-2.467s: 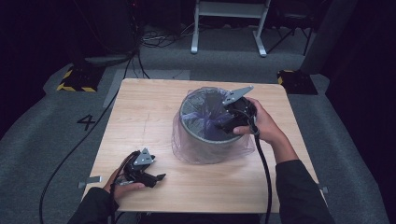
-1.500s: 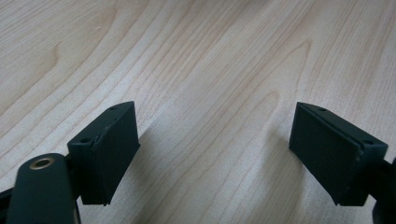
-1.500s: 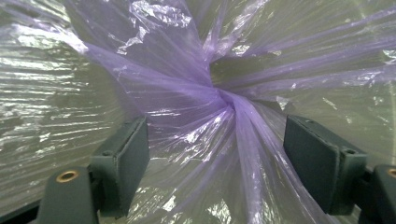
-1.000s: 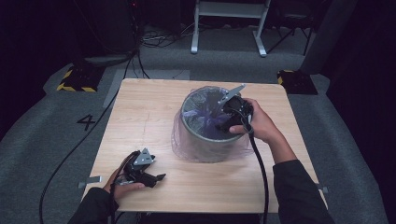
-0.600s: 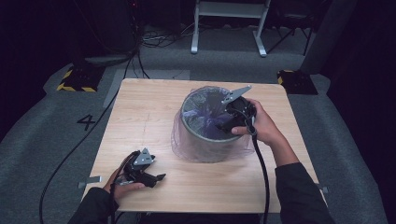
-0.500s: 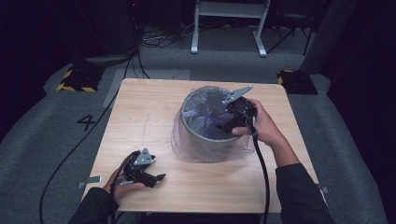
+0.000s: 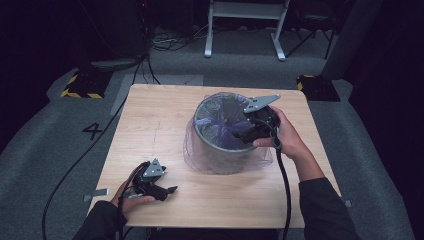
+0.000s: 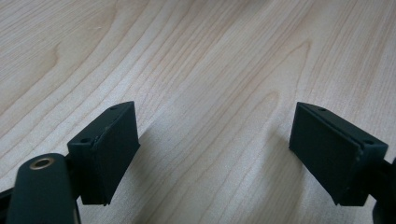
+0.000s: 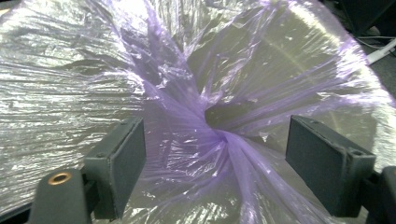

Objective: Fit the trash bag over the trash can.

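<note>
A round grey bin [image 7: 220, 150] stands right of centre on the wooden table [image 7: 155, 115], lined with a thin purple plastic bag [image 7: 215, 120] that spills over its rim and down its side. My right gripper [image 7: 239, 134] reaches into the bin's mouth from the right. In the right gripper view that gripper [image 9: 215, 163] is open, with gathered folds of the bag [image 9: 187, 130] between the jaws and the pads apart from them. Near the table's front left my left gripper [image 7: 169, 190] rests low over the wood. It stands open [image 8: 215, 154] with nothing but bare table between its jaws.
The table's right edge is close behind my right hand. Grey carpeted floor surrounds the table, with cables, a white stand's feet [image 7: 245, 50] at the back and yellow-black striped blocks [image 7: 82, 85] to either side.
My right gripper has shifted slightly at the bin's mouth and the bag's folds have moved a little. The left gripper has stayed put.
</note>
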A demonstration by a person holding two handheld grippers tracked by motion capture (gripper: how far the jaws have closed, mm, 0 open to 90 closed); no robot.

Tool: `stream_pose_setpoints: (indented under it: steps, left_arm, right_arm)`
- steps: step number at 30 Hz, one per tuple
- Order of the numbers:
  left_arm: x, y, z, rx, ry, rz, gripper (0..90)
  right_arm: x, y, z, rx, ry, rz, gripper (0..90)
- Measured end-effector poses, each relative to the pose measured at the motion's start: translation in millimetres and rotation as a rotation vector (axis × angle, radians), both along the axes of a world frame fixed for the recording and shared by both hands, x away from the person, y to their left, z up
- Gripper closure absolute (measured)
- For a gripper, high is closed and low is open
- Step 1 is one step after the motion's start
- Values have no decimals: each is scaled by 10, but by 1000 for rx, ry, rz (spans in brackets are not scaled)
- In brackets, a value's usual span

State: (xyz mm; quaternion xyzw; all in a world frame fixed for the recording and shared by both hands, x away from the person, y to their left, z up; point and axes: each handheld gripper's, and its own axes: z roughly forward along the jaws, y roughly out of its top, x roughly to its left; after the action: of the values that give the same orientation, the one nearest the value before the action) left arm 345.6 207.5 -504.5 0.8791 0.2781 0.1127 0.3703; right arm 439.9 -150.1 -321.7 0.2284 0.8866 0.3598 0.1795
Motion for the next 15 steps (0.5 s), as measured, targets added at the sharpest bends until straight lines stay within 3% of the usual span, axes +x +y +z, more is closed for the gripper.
stream_pose_setpoints:
  steps: [15]
  left_arm:
    - [0,0,0,0,0,0,153]
  right_arm:
    - [-75,-186,98,29,-53,-34,192]
